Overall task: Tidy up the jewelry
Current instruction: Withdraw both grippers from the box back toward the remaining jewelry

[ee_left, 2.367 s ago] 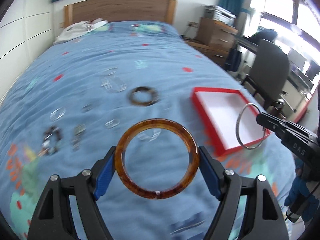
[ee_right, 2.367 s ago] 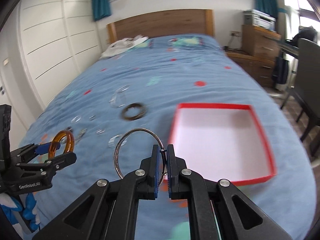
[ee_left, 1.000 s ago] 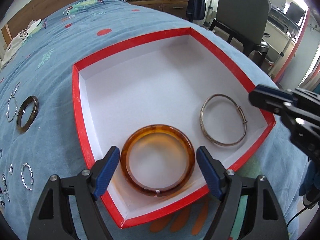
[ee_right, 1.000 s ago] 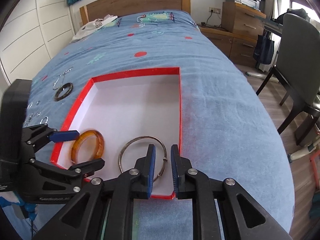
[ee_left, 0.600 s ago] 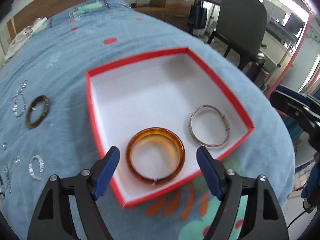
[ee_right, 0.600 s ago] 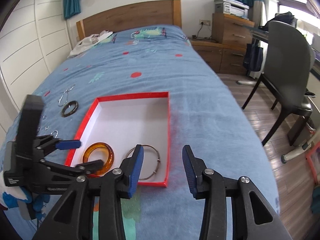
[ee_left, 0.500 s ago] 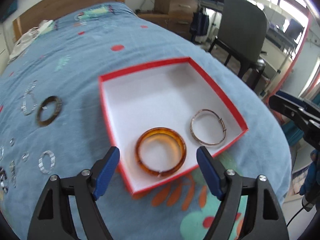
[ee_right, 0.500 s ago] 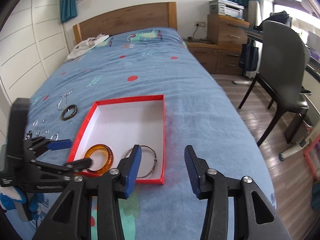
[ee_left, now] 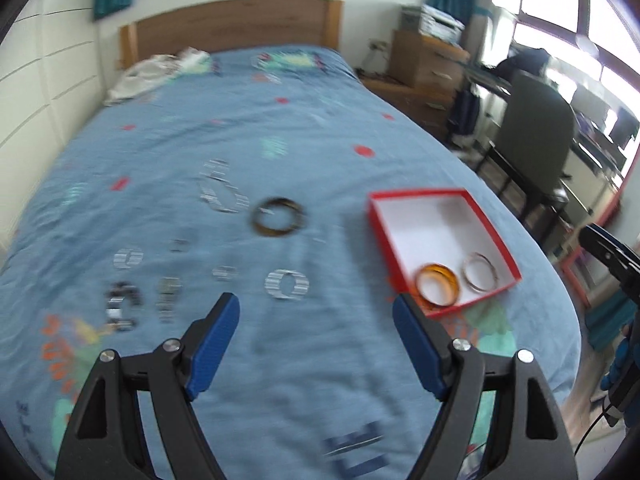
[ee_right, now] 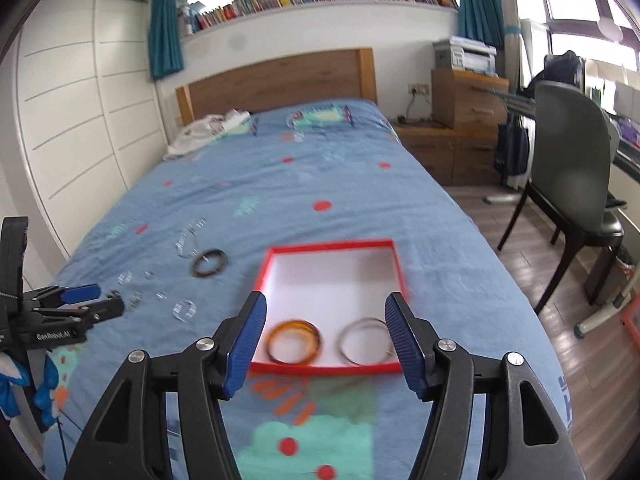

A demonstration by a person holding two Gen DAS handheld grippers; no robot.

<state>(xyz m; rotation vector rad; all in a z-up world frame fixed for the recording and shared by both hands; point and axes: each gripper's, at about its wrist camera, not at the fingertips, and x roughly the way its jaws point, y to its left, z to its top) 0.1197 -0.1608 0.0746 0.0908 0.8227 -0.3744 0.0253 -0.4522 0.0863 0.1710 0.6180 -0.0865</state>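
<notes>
A red box with a white inside (ee_left: 436, 204) (ee_right: 332, 246) lies on the blue bedspread. In it lie an amber bangle (ee_left: 437, 285) (ee_right: 295, 342) and a silver bangle (ee_left: 480, 278) (ee_right: 365, 341), side by side near its front edge. A dark brown bangle (ee_left: 278, 222) (ee_right: 208, 262) and several small silver pieces (ee_left: 286, 284) (ee_right: 184, 309) lie on the bed left of the box. My left gripper (ee_left: 316, 336) is open and empty above the bed. My right gripper (ee_right: 322, 340) is open and empty, raised in front of the box.
The bed (ee_left: 168, 160) has a wooden headboard (ee_right: 280, 76) and white clothing (ee_right: 208, 128) at the far end. A dark chair (ee_right: 568, 172) and wooden drawers (ee_right: 468, 100) stand on the right. White wardrobe doors (ee_right: 72, 120) line the left.
Both grippers let go of their bangles into the box, opened and drew back and up. My left view has swung left toward the loose jewelry.
</notes>
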